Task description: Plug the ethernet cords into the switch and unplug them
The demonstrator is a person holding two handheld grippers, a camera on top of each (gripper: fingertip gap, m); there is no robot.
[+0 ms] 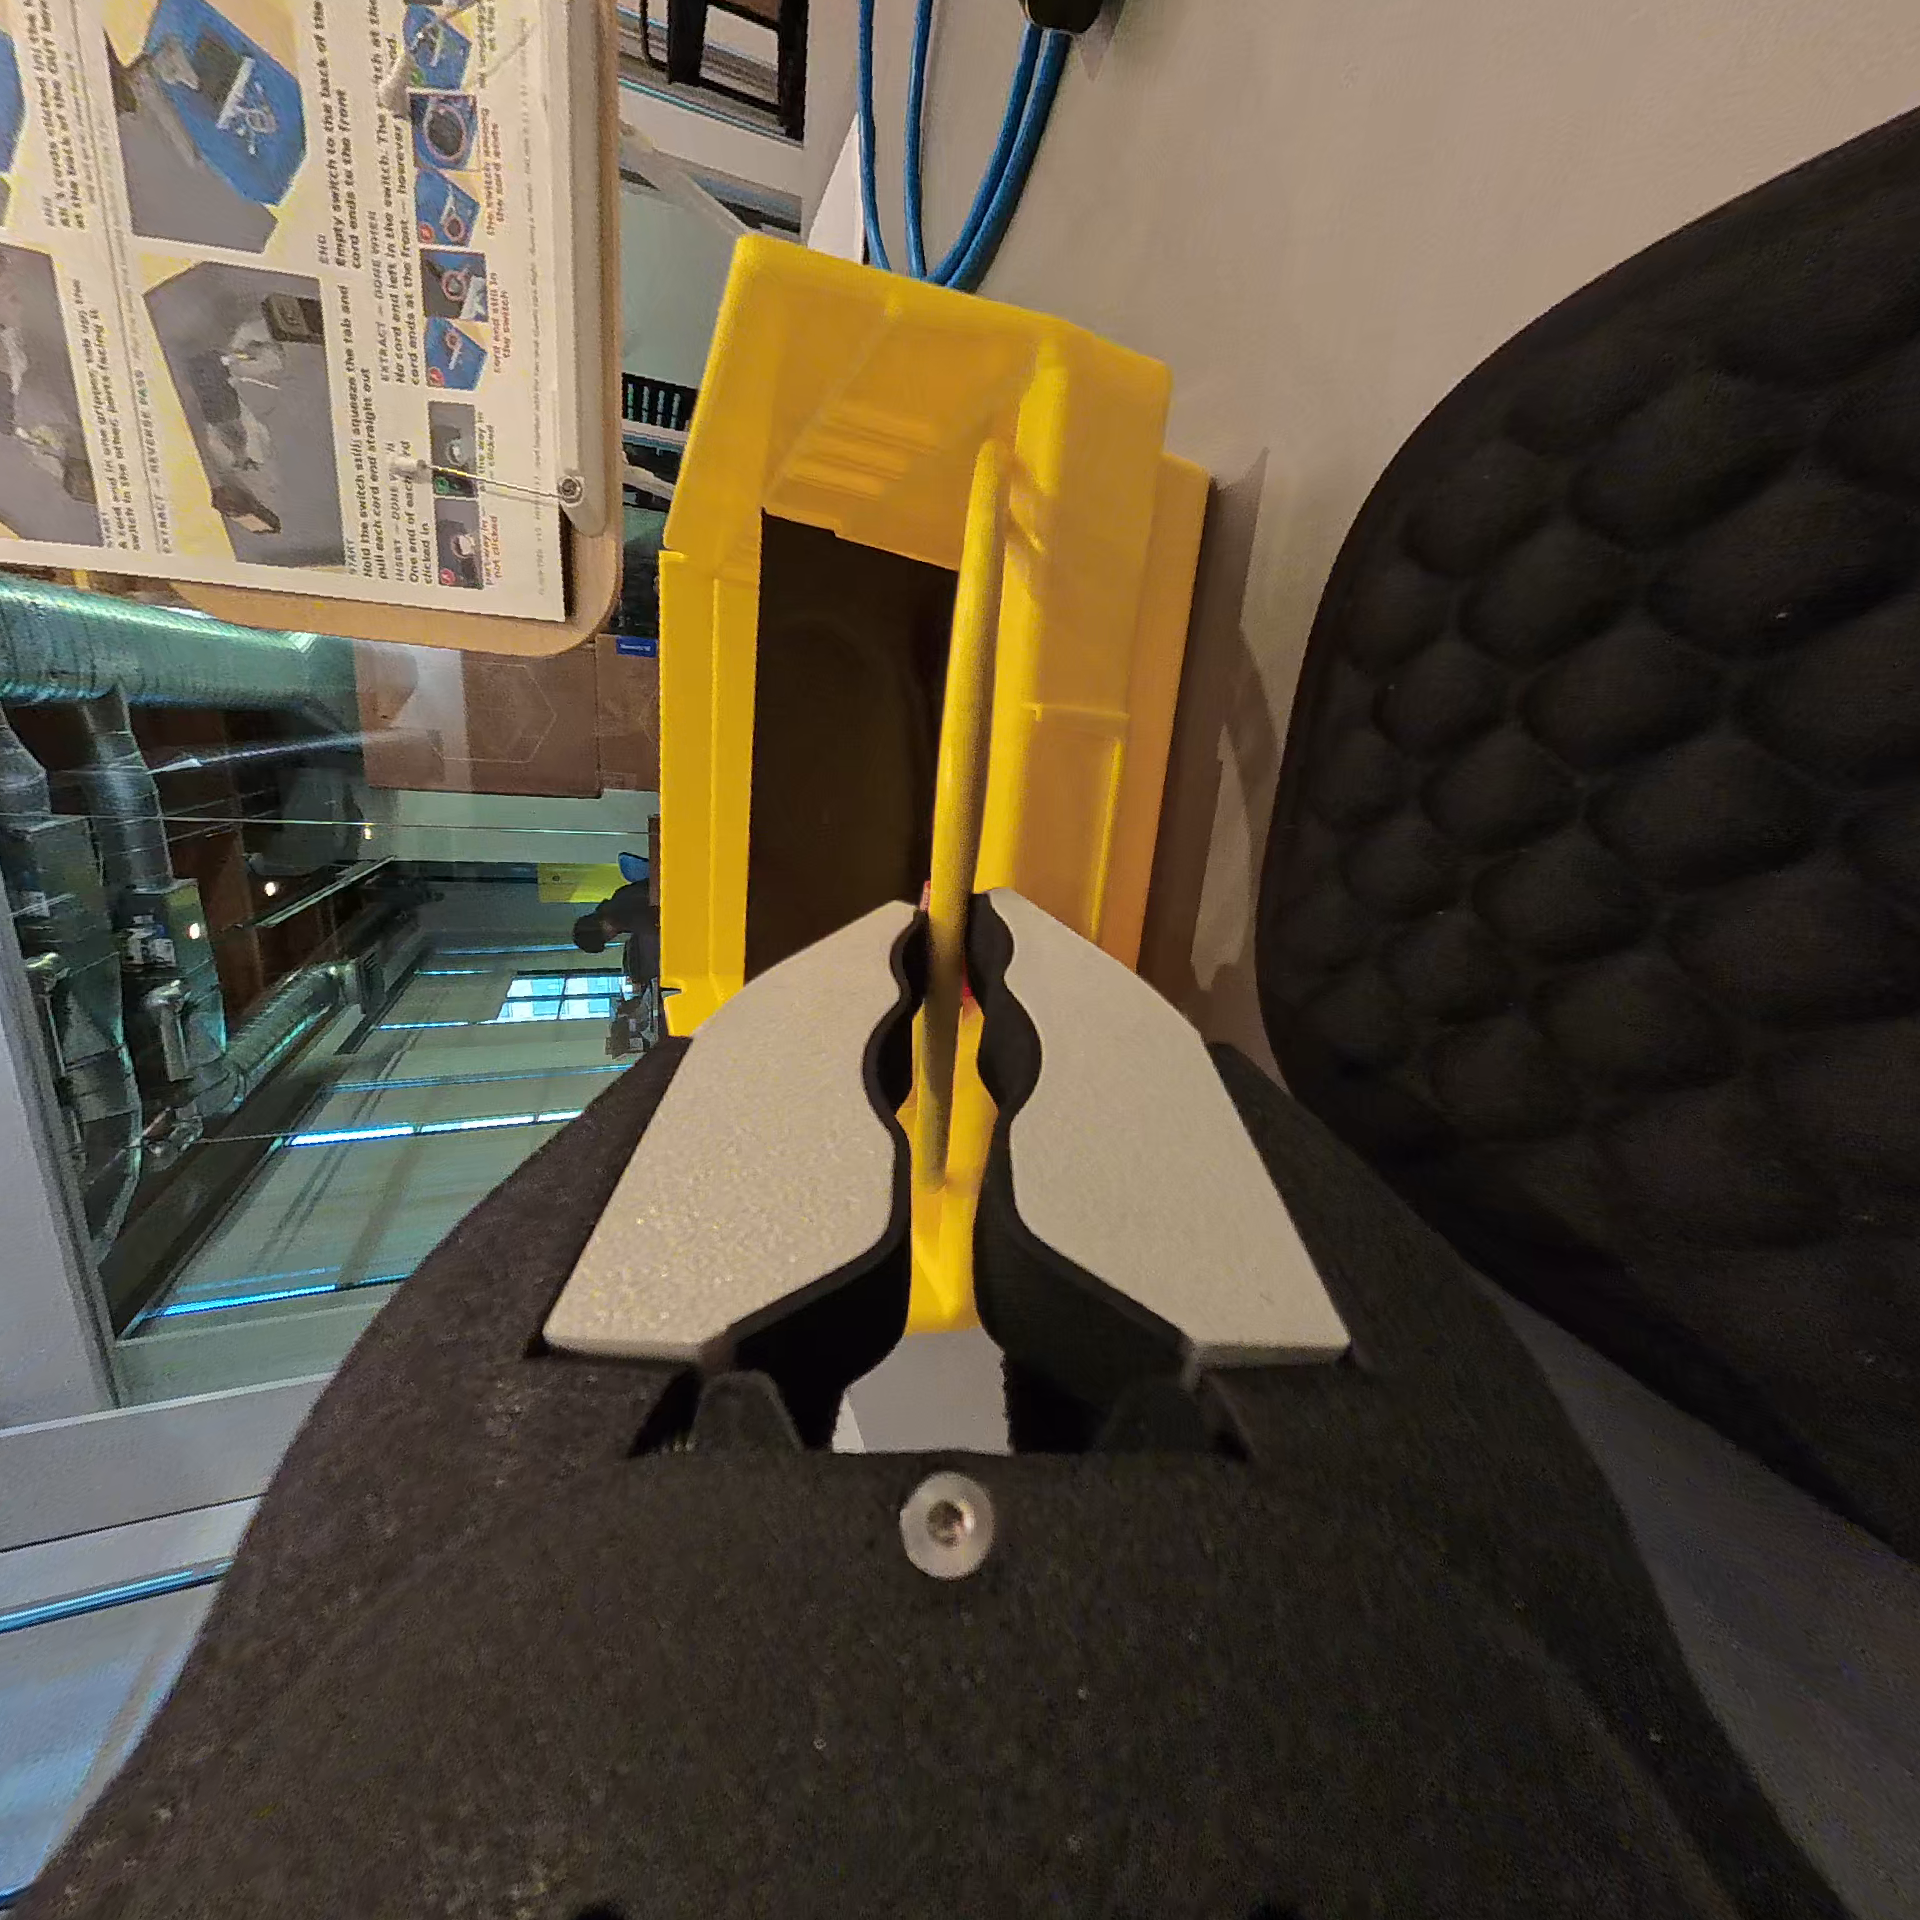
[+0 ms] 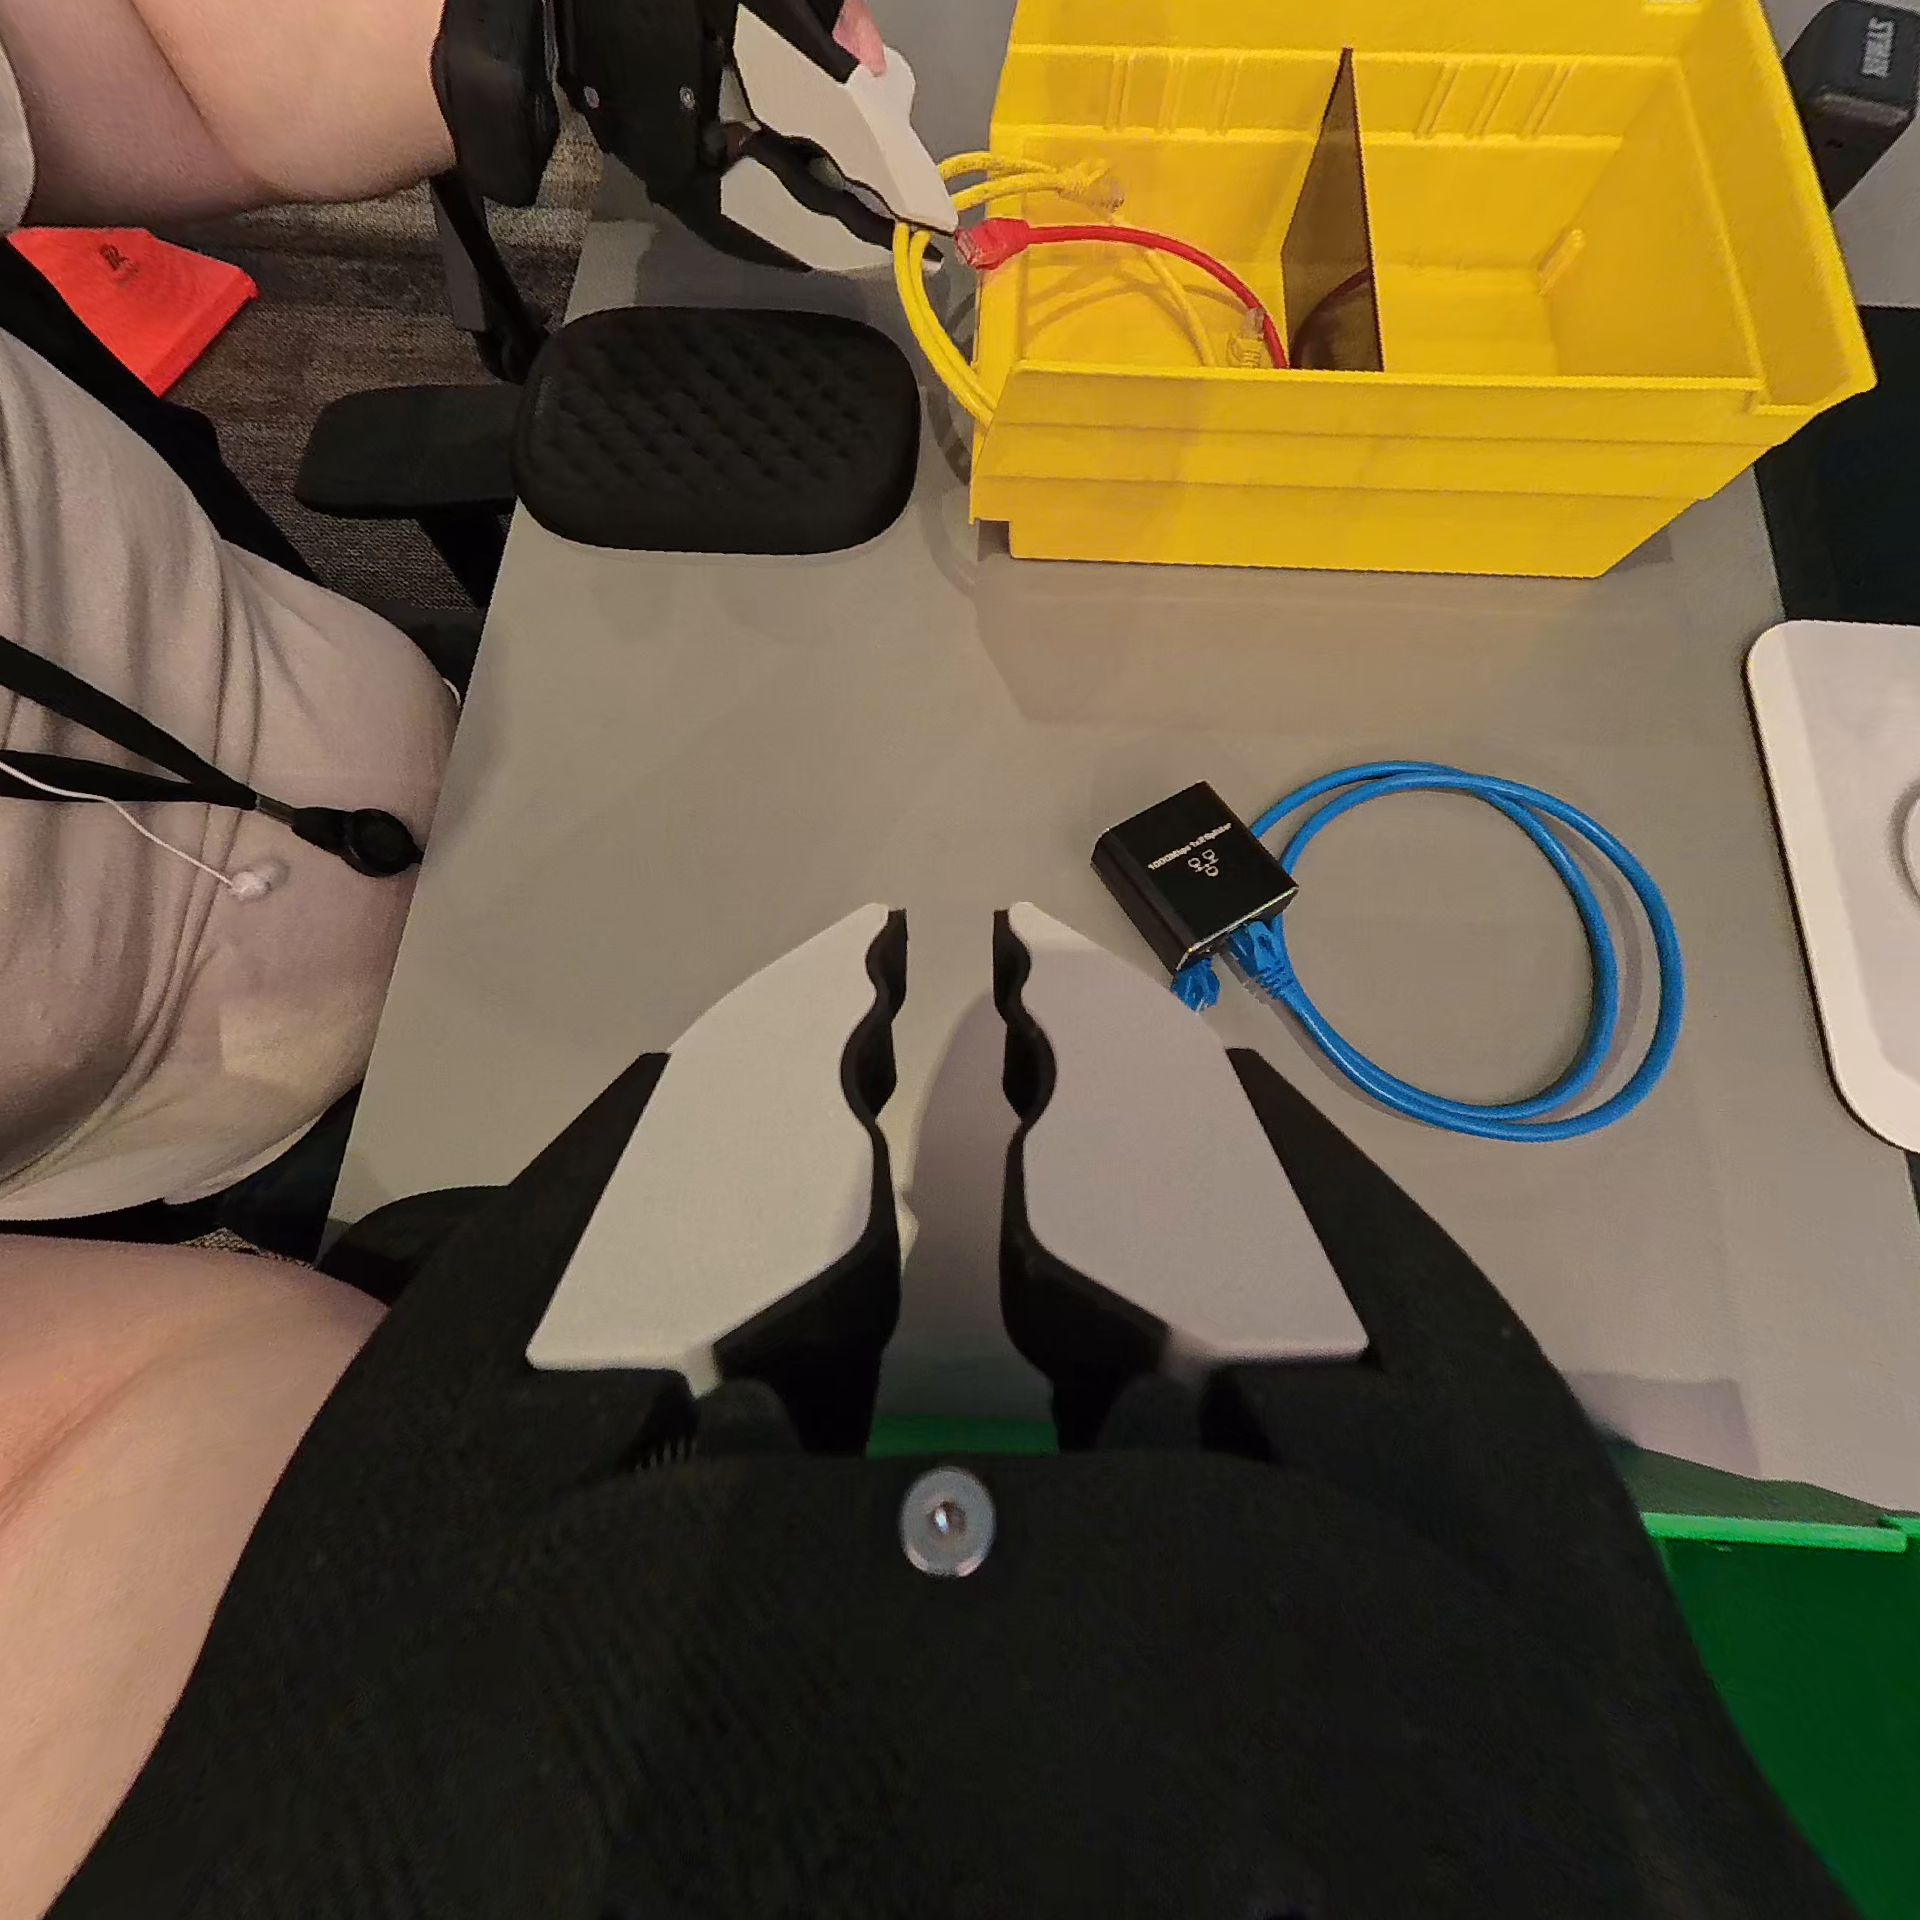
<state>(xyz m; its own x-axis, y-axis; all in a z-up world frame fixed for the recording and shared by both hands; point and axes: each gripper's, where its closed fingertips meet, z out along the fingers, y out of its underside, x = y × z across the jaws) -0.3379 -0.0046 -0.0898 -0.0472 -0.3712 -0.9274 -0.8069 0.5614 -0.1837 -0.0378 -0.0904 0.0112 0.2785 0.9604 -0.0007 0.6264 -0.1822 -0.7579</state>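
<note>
Yellow is the colour of the cord (image 1: 961,790) that the left hand-held gripper (image 1: 948,940) is pinching, with both black pads pressed on its sides, just at the edge of the yellow bin (image 1: 1091,644) in the middle of the left wrist view. In the right wrist view the same gripper shows at the upper left, beside a red cord (image 2: 1122,244) whose plug hangs over the bin's rim. The right hand-held gripper (image 2: 948,920) sits low in the middle of its view with its fingers apart and nothing between them, above the bare grey worktop (image 2: 727,727). The small black switch (image 2: 1195,868) lies on the worktop right of centre, and a blue cord (image 2: 1621,935) curls in a loop next to it, with both blue plugs at the switch's ports. It looks like the step in hand is fetching the next cord from the bin. Next, the yellow cord would need lifting out without snagging the red one, then its plug must be lined up with a free port while the right gripper holds the switch steady.
</note>
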